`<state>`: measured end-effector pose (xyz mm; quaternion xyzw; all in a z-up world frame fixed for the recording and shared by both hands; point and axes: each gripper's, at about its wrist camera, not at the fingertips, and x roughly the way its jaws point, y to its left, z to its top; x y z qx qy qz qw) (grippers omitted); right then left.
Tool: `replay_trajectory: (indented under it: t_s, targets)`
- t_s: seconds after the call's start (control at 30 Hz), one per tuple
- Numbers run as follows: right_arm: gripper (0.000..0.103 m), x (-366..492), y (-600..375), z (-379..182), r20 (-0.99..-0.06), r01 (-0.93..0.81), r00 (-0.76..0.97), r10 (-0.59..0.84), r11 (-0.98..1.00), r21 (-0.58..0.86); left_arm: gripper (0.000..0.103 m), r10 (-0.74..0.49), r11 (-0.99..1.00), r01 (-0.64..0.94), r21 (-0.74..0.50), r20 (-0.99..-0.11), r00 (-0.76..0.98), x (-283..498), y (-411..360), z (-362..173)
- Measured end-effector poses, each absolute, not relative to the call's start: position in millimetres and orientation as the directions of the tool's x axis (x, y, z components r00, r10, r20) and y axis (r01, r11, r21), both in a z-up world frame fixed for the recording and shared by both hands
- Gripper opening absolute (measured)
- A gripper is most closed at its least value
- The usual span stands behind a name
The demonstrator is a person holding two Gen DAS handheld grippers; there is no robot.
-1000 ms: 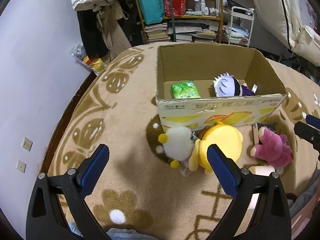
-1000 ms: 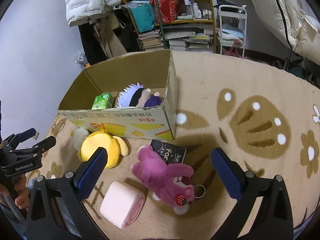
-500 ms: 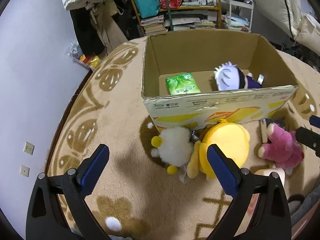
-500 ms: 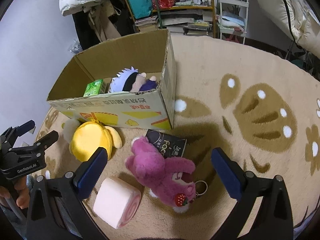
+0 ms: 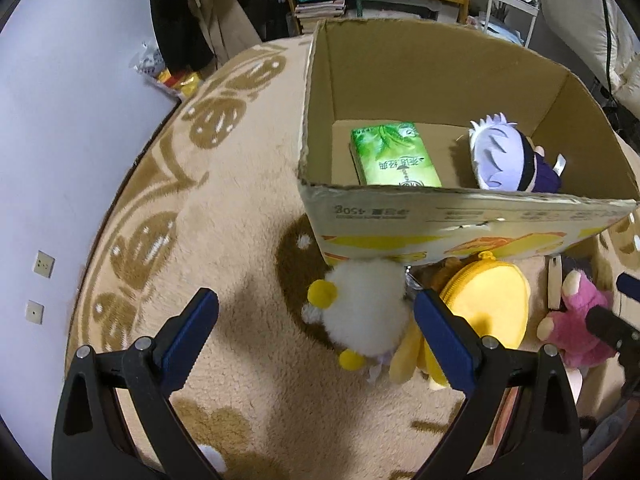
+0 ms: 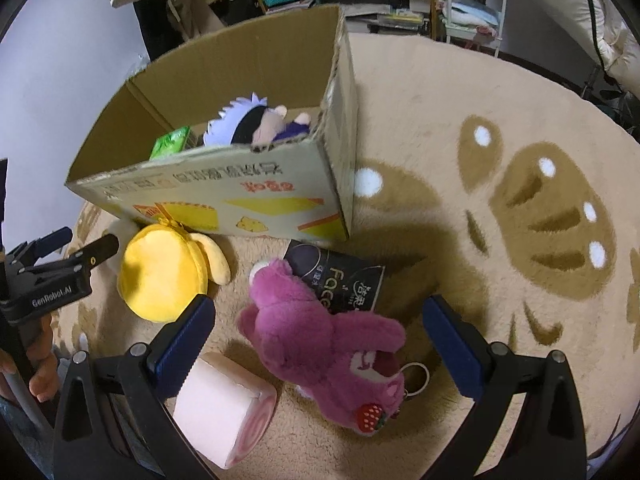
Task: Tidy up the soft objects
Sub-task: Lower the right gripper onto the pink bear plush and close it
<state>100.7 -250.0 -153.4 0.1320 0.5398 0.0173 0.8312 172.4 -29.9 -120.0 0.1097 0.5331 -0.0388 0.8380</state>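
Crowding the cardboard box [image 6: 256,208] front edge, plush toys [image 6: 320,344] touch.

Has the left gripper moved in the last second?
Yes. The left gripper has moved forward toward the cardboard box, which looms larger, with the white plush now between its open fingers.

Two wrist fisheyes, angled down close — both sharing the cardboard box [image 5: 460,216].

My gripper pads [image 5: 188,332] are blue on black arms; lower centre lies a magenta bear [image 6: 320,344], beside a pale pink roll [image 6: 220,412]; the yellow pouch [image 6: 160,272] sits left; the tan rug [image 6: 460,120] carries brown, white-dotted motifs.
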Motion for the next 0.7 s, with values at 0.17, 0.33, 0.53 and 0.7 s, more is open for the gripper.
replay_trajectory:
  t_s: [0.17, 0.33, 0.53, 0.7]
  targets:
    - [0.103, 106.6, -244.2, -162.3, -0.911, 0.103, 0.378, 0.168, 0.970, 0.222, 0.097, 0.051, 0.977, 0.171, 0.130, -0.914, 0.401, 179.2, -27.5, -129.7]
    - [0.103, 110.7, -242.4, -166.8, -0.920, 0.110, 0.355, 0.168, 0.969, 0.219, 0.097, 0.042, 0.980, 0.165, 0.111, -0.927, 0.373, 183.9, -26.6, -137.7]
    - [0.103, 114.5, -238.2, -172.2, -0.931, 0.106, 0.321, 0.174, 0.970, 0.218, 0.095, 0.028, 0.985, 0.150, 0.088, -0.931, 0.364, 188.6, -19.5, -144.6]
    - [0.103, 115.6, -234.9, -185.1, -0.942, 0.107, 0.290, 0.166, 0.973, 0.205, 0.088, 0.007, 0.986, 0.155, 0.067, -0.935, 0.355, 189.5, -20.3, -149.2]
